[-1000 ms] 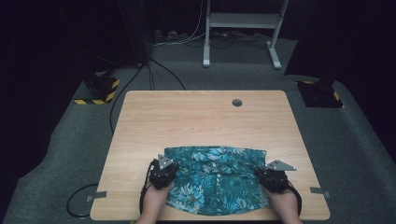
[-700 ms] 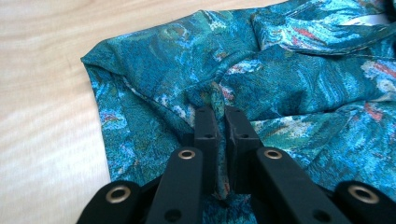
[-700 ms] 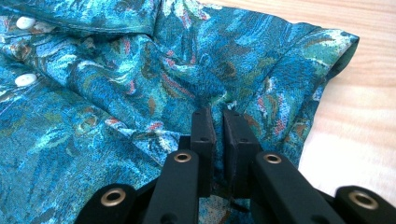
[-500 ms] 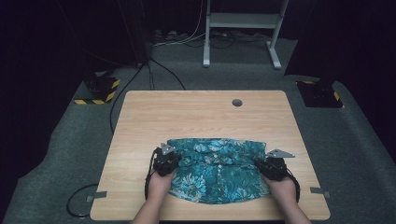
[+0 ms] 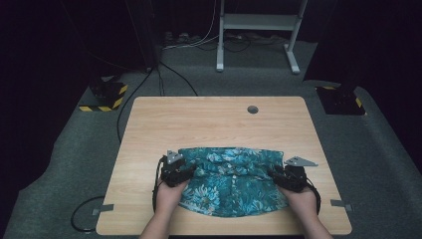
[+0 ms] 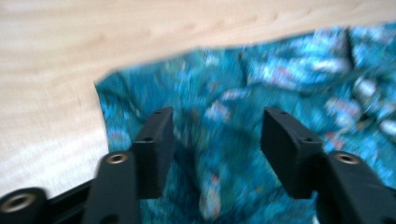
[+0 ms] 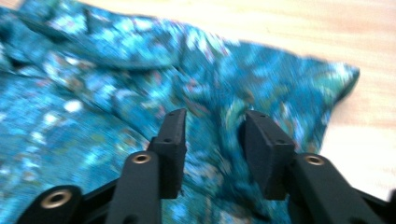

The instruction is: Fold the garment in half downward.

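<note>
While lying crumpled on the near half of the wooden table [image 5: 209, 119], spreads as a folded teal floral cloth [image 5: 231, 179] from one gripper to the other, well short of the round hole [image 5: 253, 109] near the table's far edge. Reaches almost to the table's near edge, with bare wood left on both sides.

At the cloth's left end: left gripper [image 5: 180, 172], held in the left hand [image 5: 169, 193]. Jaws just opened, now spread apart above the fabric in the left gripper view [image 6: 217, 133], cloth showing in the gap but pinched by neither pad.

At the cloth's right end: right gripper [image 5: 281, 175], held in the right hand [image 5: 301, 198]. Jaws likewise just opened, parted less widely in the right gripper view [image 7: 212, 135], poised over the cloth near its corner, pressing on nothing.

Beyond the table's far edge: grey carpet [image 5: 64, 164] and the white frame of a stand [image 5: 256, 22].
</note>
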Action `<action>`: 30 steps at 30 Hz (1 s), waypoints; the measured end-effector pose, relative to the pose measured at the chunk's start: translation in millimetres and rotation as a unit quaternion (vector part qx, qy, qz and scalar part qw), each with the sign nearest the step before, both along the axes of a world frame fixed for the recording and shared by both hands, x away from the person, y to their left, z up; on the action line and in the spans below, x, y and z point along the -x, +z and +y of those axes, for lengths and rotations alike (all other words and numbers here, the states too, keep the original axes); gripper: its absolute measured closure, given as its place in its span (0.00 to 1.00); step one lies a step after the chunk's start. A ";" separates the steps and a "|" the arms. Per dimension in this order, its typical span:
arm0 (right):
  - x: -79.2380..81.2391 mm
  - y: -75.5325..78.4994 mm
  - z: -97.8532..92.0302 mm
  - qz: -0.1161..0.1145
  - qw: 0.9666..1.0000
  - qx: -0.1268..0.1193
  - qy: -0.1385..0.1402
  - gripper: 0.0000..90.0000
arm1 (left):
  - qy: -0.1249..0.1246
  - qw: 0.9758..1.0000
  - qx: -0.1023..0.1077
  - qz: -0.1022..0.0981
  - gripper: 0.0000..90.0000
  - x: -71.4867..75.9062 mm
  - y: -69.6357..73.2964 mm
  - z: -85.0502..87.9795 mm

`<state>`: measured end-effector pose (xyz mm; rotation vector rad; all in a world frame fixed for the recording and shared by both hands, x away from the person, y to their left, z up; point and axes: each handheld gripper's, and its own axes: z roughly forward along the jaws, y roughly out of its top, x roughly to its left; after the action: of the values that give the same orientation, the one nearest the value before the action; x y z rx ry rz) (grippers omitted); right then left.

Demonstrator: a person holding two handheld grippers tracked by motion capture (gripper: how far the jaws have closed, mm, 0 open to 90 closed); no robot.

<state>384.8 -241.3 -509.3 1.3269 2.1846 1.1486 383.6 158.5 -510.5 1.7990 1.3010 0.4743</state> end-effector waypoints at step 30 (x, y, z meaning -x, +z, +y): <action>-52.9 -5.7 59.3 0.024 1.000 -0.012 0.015 0.58 | -0.056 0.997 -0.014 0.060 0.41 -59.6 -8.7 -58.0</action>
<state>437.7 -182.0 -515.1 1.3495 2.2383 1.1688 443.2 100.5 -519.2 1.9362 1.2708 0.3290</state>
